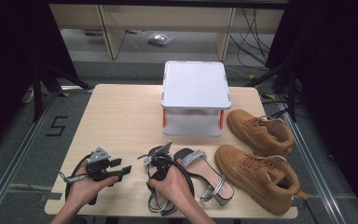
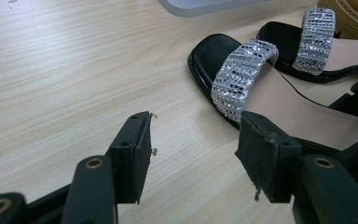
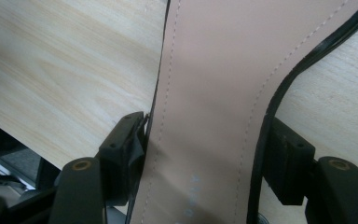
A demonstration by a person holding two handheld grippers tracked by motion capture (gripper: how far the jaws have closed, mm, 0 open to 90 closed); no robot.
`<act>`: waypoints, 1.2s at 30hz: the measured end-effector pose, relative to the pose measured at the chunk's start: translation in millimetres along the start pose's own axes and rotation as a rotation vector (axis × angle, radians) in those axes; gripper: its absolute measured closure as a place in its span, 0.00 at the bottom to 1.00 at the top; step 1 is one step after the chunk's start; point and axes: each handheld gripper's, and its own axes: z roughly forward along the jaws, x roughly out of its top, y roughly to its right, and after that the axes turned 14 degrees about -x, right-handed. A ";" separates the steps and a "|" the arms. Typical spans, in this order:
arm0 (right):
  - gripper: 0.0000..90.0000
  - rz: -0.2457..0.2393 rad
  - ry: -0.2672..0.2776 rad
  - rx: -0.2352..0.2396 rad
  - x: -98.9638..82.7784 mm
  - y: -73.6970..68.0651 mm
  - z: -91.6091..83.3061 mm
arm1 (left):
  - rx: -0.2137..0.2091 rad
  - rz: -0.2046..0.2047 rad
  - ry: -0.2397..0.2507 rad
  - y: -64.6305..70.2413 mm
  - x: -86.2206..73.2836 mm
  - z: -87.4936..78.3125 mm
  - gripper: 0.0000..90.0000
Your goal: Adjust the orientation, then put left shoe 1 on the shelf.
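right gripper view has the right gripper [image 3: 205,154] straddling the near sandal [image 3: 205,93] on the table [image 3: 51,70], jaws just touching its sides for a grip; left gripper [image 2: 193,154] waits open beside it.

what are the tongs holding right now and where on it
The right tongs straddle the left sandal across its insole, pads at both edges. The left tongs stand open, holding nothing.

My right gripper [image 3: 205,154] jaws bracket the sandal's pink insole [image 3: 209,93], both pads touching its black edges, above the wooden table [image 3: 60,70].
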 end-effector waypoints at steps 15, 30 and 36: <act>0.43 -0.118 0.026 -0.102 -0.9 -4.9 3.9 | -0.004 0.008 0.023 -1.9 4.9 -1.5 0.49; 0.48 -0.131 0.126 0.090 -11.1 33.0 -5.3 | 0.030 0.189 0.303 -4.0 82.0 -3.9 0.80; 0.48 -0.113 0.161 0.097 -15.2 39.6 -22.9 | 0.021 0.261 0.310 -3.5 124.7 7.3 0.96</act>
